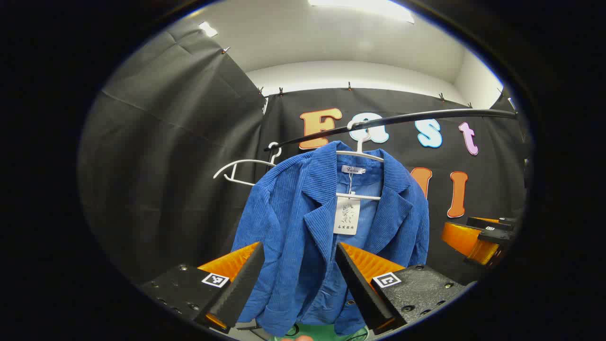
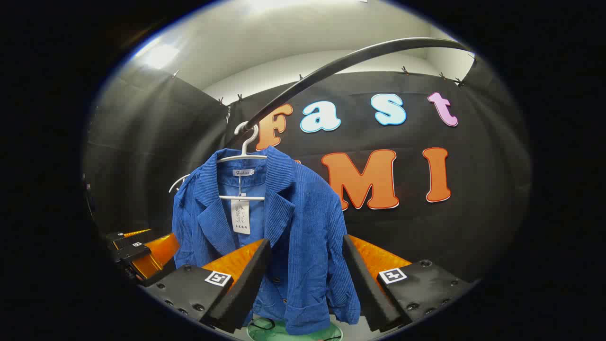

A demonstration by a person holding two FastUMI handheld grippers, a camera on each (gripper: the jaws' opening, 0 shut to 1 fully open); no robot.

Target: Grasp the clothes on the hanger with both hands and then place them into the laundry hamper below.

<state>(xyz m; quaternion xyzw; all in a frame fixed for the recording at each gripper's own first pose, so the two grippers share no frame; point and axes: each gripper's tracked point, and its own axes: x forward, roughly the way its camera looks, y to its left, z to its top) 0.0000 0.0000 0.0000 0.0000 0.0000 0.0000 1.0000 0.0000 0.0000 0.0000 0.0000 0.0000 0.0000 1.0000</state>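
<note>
A blue corduroy jacket (image 1: 303, 227) hangs on a white hanger (image 1: 360, 154) from a black rail (image 1: 426, 116), with a paper tag (image 1: 346, 215) at its collar. My left gripper (image 1: 298, 279) is open in front of the jacket's lower half, apart from it. In the right gripper view the same jacket (image 2: 298, 222) hangs from its hanger (image 2: 244, 156) at centre left. My right gripper (image 2: 307, 279) is open, its fingers framing the jacket's side without touching. The green rim of the hamper (image 2: 293, 331) shows below the hem.
A second, bare white hanger (image 1: 241, 170) hangs on the rail left of the jacket. The other gripper (image 1: 478, 237) shows at the right edge of the left gripper view, and at the left edge (image 2: 142, 251) of the right gripper view.
</note>
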